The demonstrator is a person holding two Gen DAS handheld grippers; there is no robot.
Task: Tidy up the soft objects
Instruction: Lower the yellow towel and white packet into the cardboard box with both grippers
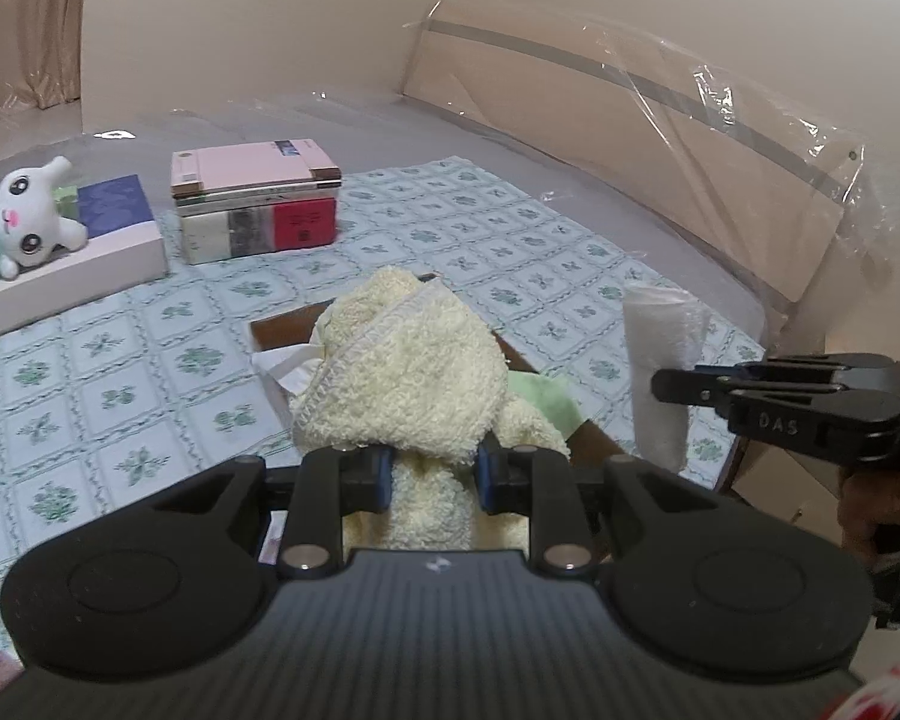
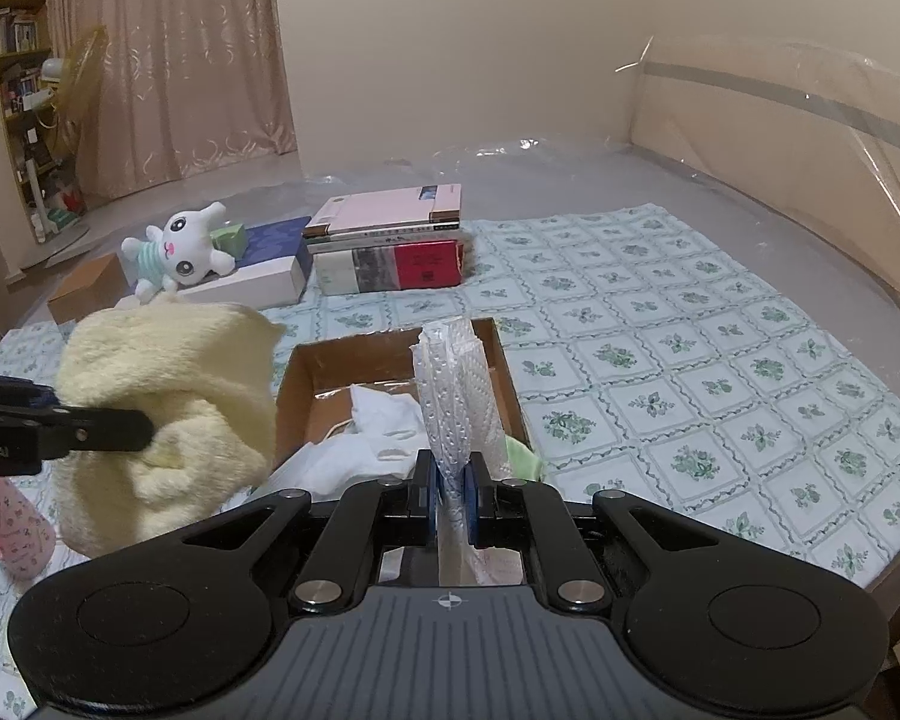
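Over the bed's near edge, the left gripper [image 1: 432,474] is clenching a cream towel [image 1: 408,372] above the cardboard box [image 2: 390,354], while the right gripper [image 2: 450,495] is pinching a white dotted cloth [image 2: 459,402] upright above the box's right side.

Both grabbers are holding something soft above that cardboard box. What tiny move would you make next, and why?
Probably lower the right gripper a little and let go. It is pinching a white dimpled paper towel directly over the open cardboard box, where white cloths already lie. The left gripper, clamped on the cream towel, sits off toward the box's edge, so it could follow after.
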